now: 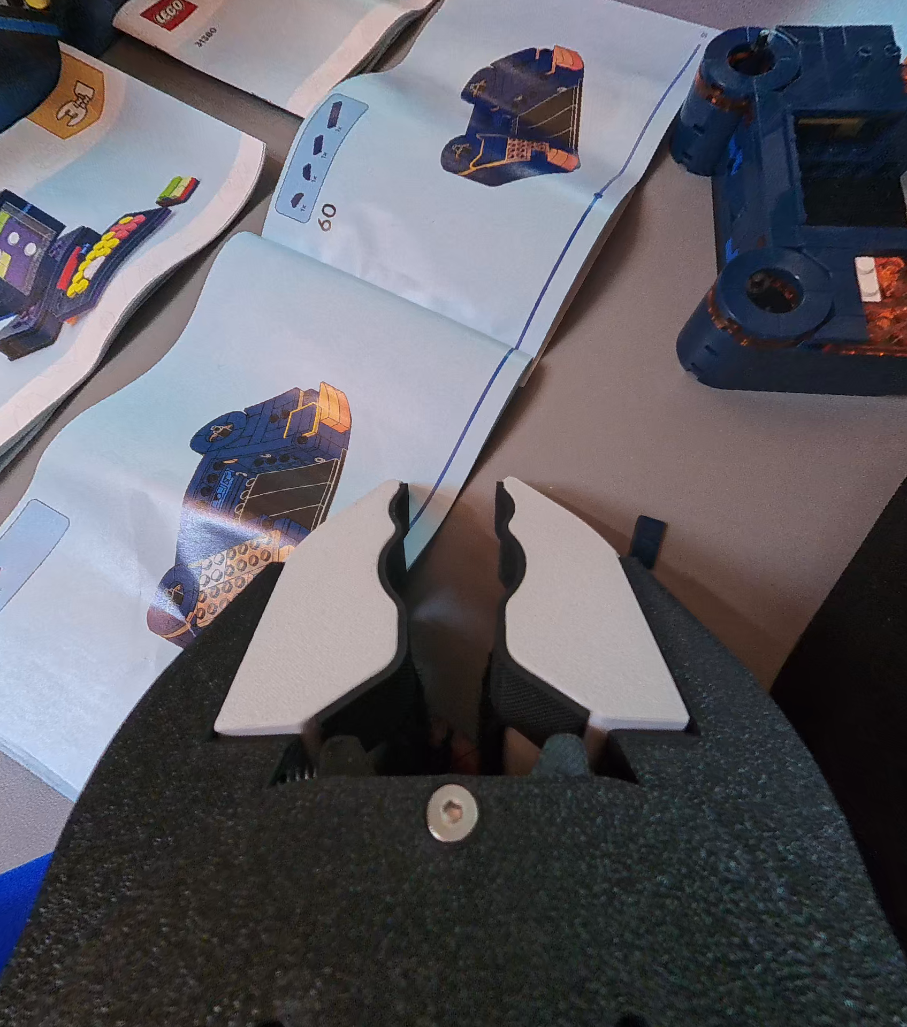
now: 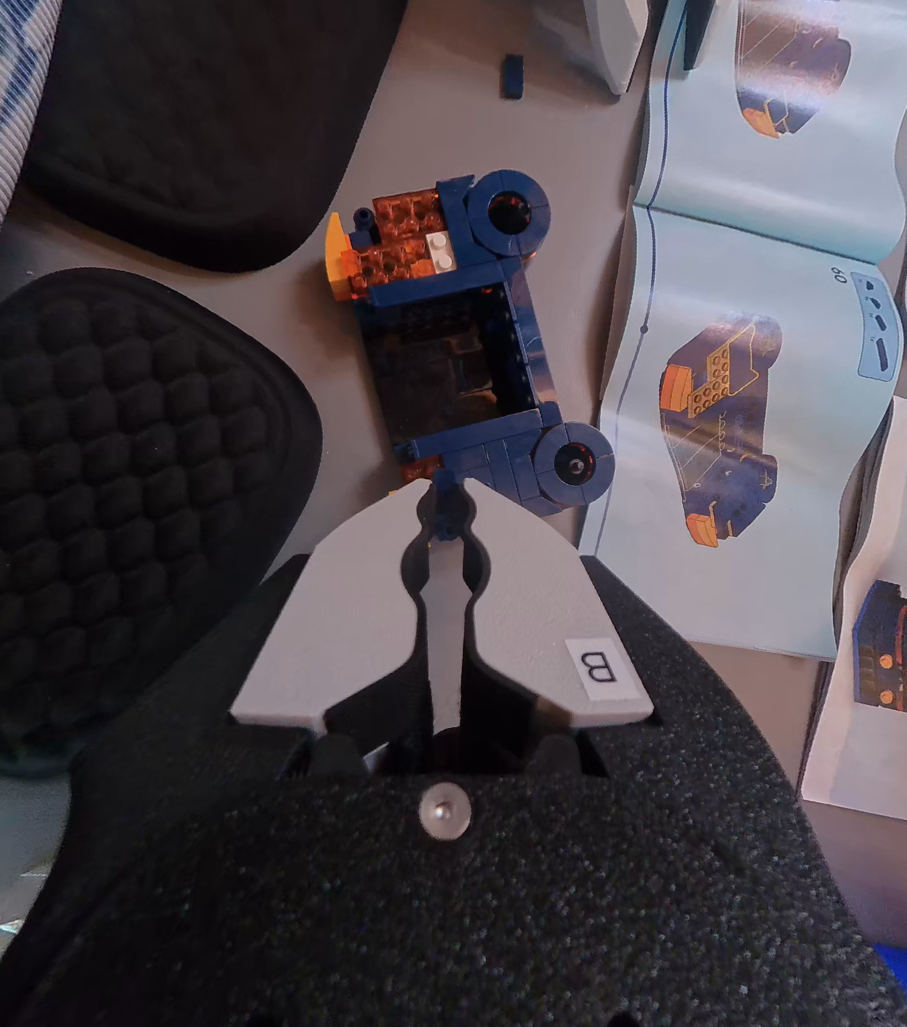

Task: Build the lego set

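The dark blue and orange lego model lies on the grey table, with two round blue rings on one side; it also shows in the left wrist view at the upper right. My right gripper is shut on a small dark blue lego piece right at the model's near end. My left gripper is open and empty, low over the table beside the open instruction booklet. A small dark blue brick lies just right of the left gripper; it also shows in the right wrist view.
More booklets lie at the left. The open booklet is right of the model. Two black padded mats lie left of the model. A dark pad edge is at the right. My hands' fingertips stand some 20 cm from each other. The small dark blue brick lies some 5 cm from my left tips, 20 cm from my right tips. It is also in sight in the right wrist view.
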### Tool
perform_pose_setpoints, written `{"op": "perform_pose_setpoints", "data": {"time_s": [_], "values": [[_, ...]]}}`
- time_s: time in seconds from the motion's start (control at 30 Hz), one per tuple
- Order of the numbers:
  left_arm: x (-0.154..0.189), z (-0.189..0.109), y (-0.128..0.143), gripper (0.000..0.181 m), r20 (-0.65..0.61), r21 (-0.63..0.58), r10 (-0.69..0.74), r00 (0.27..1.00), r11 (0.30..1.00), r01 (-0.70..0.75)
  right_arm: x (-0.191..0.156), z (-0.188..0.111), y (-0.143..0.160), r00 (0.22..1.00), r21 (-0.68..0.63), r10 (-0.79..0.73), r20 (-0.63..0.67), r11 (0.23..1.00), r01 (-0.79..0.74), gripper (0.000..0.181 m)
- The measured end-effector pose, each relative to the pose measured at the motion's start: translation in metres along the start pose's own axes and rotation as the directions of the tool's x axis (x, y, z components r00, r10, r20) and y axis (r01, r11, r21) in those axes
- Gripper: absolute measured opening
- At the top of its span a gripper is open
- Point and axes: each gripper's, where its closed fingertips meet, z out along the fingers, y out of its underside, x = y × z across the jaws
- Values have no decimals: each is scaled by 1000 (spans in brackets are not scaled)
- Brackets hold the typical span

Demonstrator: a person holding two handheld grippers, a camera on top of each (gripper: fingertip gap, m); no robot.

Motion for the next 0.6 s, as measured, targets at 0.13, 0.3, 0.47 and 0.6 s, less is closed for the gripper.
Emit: {"op": "perform_pose_setpoints", "data": {"time_s": [0.13, 0.3, 0.47, 0.6], "values": [[0, 0, 0, 30, -2, 1, -1, 1000, 1000, 2, 0, 0, 0, 1000, 2, -2, 2, 1000, 2, 6], [0, 0, 0, 30, -2, 1, -2, 1000, 1000, 2, 0, 1, -1, 1000, 0, -6, 7, 1000, 6, 6], [0, 0, 0, 30, -3, 1, -2, 1000, 1000, 2, 1, 1, -1, 1000, 0, -4, 3, 1000, 4, 6], [0, 0, 0, 30, -1, 1, -1, 1000, 1000, 1, 1, 2, -2, 1000, 0, -14, 3, 1000, 14, 6]]}}
